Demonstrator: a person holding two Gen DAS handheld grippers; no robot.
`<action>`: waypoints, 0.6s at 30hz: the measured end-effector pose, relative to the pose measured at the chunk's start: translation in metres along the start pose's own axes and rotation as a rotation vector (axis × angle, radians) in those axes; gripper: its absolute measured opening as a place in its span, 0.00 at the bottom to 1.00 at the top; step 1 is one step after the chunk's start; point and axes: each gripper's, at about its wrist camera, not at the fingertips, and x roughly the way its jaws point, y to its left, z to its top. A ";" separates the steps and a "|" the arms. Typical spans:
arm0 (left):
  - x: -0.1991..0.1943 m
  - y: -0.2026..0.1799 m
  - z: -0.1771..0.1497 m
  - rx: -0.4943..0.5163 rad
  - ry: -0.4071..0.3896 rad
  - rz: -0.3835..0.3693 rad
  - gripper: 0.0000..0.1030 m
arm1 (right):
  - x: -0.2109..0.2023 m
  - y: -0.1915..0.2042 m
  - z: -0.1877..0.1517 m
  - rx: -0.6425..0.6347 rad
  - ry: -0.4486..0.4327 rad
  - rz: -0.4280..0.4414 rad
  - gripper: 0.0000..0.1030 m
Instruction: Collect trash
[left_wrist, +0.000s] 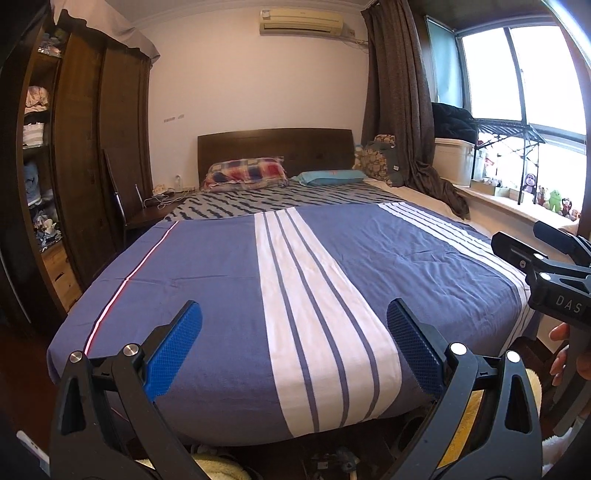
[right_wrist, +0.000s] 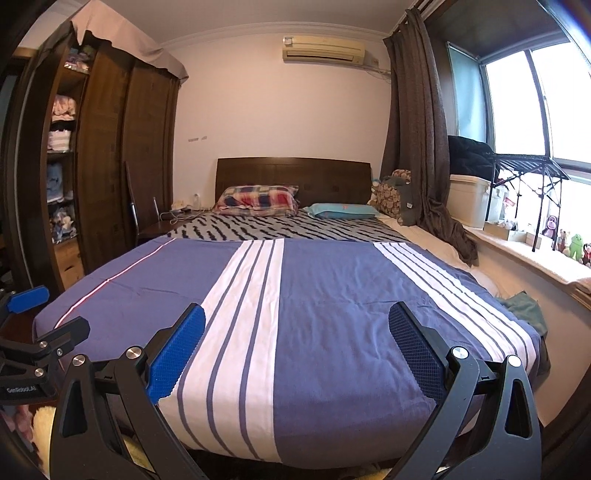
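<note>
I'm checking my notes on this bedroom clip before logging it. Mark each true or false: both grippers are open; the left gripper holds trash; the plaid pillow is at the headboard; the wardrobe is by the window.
1. Both grippers are open: true. The left gripper and right gripper hold nothing.
2. The left gripper holds trash: false. It is empty above the bed.
3. The plaid pillow is at the headboard: true.
4. The wardrobe is by the window: false. It is on the opposite side.

Matt cloth bedspread (left_wrist: 207, 266); dark glossy wood headboard (left_wrist: 273, 142); claw pads (left_wrist: 173, 350) of textured blue plastic.
</note>
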 end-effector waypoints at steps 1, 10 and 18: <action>0.000 0.002 0.001 -0.001 -0.003 0.003 0.92 | 0.001 0.001 0.000 0.001 0.001 -0.001 0.97; -0.003 0.004 0.000 -0.006 -0.008 0.013 0.92 | 0.001 0.005 -0.002 0.002 0.006 0.004 0.97; 0.001 0.003 -0.003 -0.006 0.010 0.013 0.92 | 0.004 0.006 -0.004 0.003 0.016 0.010 0.97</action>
